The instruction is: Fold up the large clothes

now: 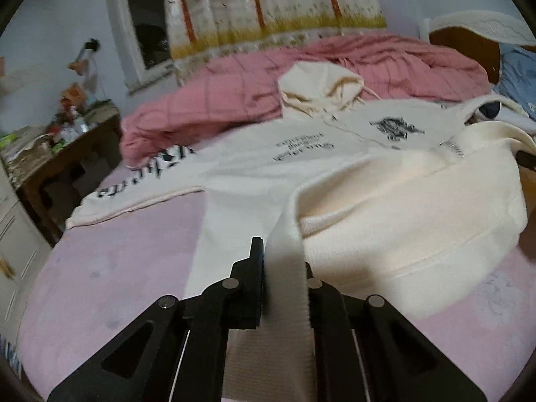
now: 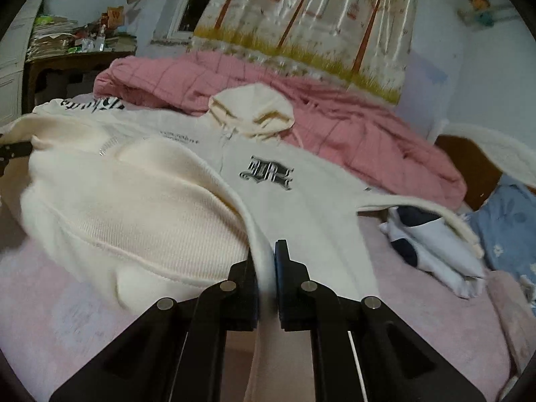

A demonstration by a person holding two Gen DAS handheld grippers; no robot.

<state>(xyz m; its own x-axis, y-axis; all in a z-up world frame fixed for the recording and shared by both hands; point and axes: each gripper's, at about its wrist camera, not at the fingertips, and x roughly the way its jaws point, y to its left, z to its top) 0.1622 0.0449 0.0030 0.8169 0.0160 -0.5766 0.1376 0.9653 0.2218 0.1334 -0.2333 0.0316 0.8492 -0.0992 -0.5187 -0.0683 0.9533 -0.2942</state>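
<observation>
A cream zip-up hoodie (image 1: 301, 154) lies front-up on the pink bed sheet (image 1: 110, 268), its hood (image 1: 318, 87) at the far end against a heaped pink quilt (image 1: 217, 100). The left hand-held gripper (image 1: 284, 268) is clenched on the ribbed bottom hem (image 1: 288, 288) at one corner, and the right hand-held gripper (image 2: 266, 264) is clenched on the hem's other corner, cloth pinched between the fingers of each. Between them the lower body of the hoodie balloons up off the bed in a loose arch, its inside showing. One sleeve (image 1: 140, 187) with black print stretches out to the left; the other (image 2: 418, 214) runs right over a small pile of folded blue-and-white clothes (image 2: 432, 251).

The step in hand looks like the bottom-to-top fold. Next, both corners should travel together toward the far end, level with each other, and come down near the shoulders so the hem lies straight; the outstretched sleeves remain unfolded and may need tucking in.
</observation>
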